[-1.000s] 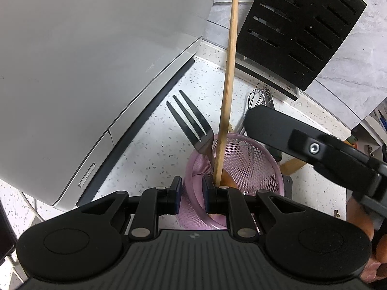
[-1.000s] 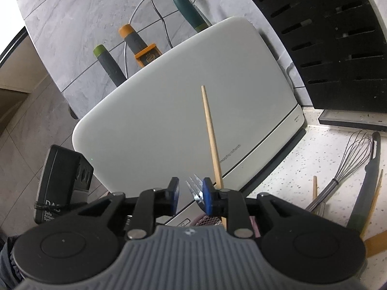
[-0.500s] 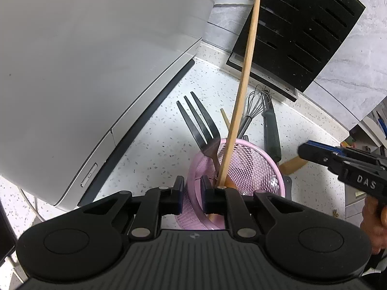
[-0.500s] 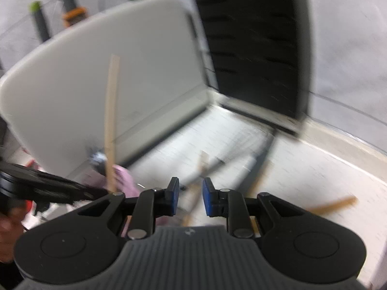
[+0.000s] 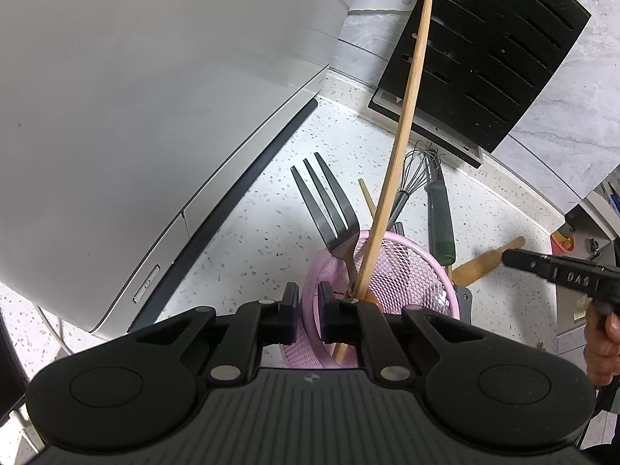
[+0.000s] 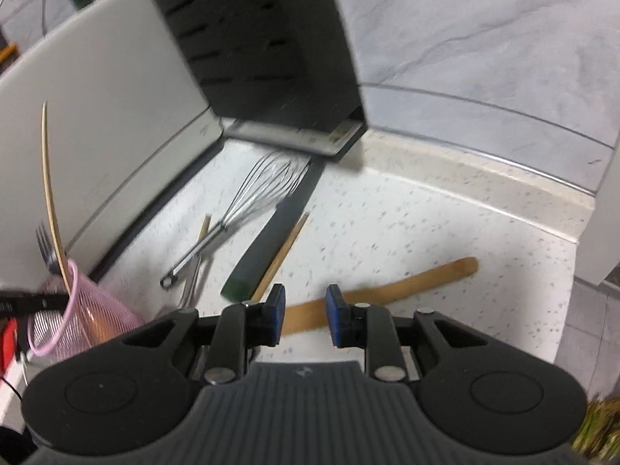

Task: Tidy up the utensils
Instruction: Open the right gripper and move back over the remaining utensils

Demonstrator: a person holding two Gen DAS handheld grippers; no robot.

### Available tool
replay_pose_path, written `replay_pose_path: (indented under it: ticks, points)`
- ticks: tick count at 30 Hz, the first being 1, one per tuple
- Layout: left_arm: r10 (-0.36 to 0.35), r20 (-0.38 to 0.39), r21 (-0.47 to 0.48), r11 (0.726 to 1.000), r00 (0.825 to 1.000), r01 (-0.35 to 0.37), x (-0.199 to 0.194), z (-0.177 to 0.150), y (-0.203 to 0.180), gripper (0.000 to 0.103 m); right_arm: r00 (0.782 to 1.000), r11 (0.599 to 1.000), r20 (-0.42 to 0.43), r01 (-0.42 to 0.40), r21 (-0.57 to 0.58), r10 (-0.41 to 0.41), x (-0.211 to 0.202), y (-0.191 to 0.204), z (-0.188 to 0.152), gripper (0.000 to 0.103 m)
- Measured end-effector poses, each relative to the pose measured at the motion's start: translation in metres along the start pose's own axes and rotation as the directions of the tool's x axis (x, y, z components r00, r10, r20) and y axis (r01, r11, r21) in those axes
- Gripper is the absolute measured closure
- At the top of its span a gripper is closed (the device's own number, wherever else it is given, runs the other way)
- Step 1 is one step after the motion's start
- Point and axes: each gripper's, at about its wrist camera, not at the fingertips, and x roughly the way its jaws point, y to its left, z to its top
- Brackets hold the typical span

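**Entry: pink wire-mesh utensil cup (image 5: 407, 271) and loose utensils on the speckled white countertop (image 6: 445, 232).**

Risks. The cup was judged light and top-heavy: a long thin wooden stick (image 5: 403, 135) and a dark metal fork (image 5: 329, 209) were seen leaning out of it well past the rim. A tip-over was considered possible if the rim grip slipped or the stick were knocked by an incoming utensil. The right wrist view was blurred, so a misaligned grasp on the flat-lying wooden handle was also considered possible; a low, thin handle on a hard surface was judged prone to skidding away from closing pads.

Grippers. The left gripper (image 5: 308, 312) was seen clamped narrowly on the near rim of the cup, one finger outside and one inside. The right gripper (image 6: 304, 316) was seen parted a little, with nothing between its blue pads (image 6: 277, 312).

Position. The pale wooden-handled utensil (image 6: 387, 288) lay just ahead of the right gripper, crossing the gap between its fingertips, not yet touched. A wire whisk (image 6: 248, 209), a green-handled black-bladed knife (image 6: 271, 240) and a second thin wooden stick (image 6: 281, 252) lay further off, toward the black slotted knife block (image 6: 263, 58). The cup stood to the left, beside the white appliance (image 6: 100, 135).
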Motion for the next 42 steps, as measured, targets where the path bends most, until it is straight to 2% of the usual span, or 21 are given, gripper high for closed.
replay_pose_path:
  ticks: [3, 5, 10, 19, 23, 29, 38, 42]
  points:
    - [-0.007, -0.001, -0.001, 1.0, 1.0, 0.007, 0.0, 0.0, 0.001, 0.091, 1.0, 1.0, -0.018, -0.017, -0.022, 0.017, 0.003, 0.008, -0.002, 0.079]
    - [-0.01, -0.002, -0.003, 1.0, 1.0, 0.01, 0.0, 0.0, 0.002, 0.09, 0.998, 0.999, -0.055, -0.039, -0.018, 0.038, 0.006, 0.014, -0.005, 0.073]
    - [-0.006, -0.004, -0.002, 1.0, 1.0, 0.006, 0.001, 0.001, 0.001, 0.09, 0.988, 0.997, -0.143, -0.061, -0.048, 0.053, 0.017, 0.032, -0.022, 0.072]
    - [-0.004, -0.004, -0.001, 1.0, 1.0, 0.004, 0.002, 0.001, -0.001, 0.09, 0.981, 0.993, -0.167, -0.104, -0.05, 0.094, 0.017, 0.053, -0.031, 0.072]
    - [-0.003, -0.004, -0.001, 1.0, 1.0, 0.003, 0.003, 0.001, -0.001, 0.09, 0.959, 0.98, -0.201, -0.198, 0.035, 0.201, 0.019, 0.057, -0.033, 0.072]
    - [-0.005, -0.005, 0.001, 1.0, 1.0, 0.005, 0.002, 0.001, -0.001, 0.09, 0.914, 0.94, -0.256, -0.264, 0.216, 0.316, 0.035, 0.051, -0.04, 0.071]
    - [-0.006, -0.006, 0.002, 1.0, 1.0, 0.006, 0.003, 0.001, -0.001, 0.09, 0.96, 0.97, -0.196, -0.164, 0.182, 0.199, 0.032, 0.04, -0.033, 0.071]
    - [-0.004, -0.006, 0.004, 1.0, 1.0, 0.004, 0.002, 0.0, -0.002, 0.09, 0.963, 0.966, -0.179, -0.165, 0.2, 0.202, 0.04, 0.034, -0.032, 0.072]
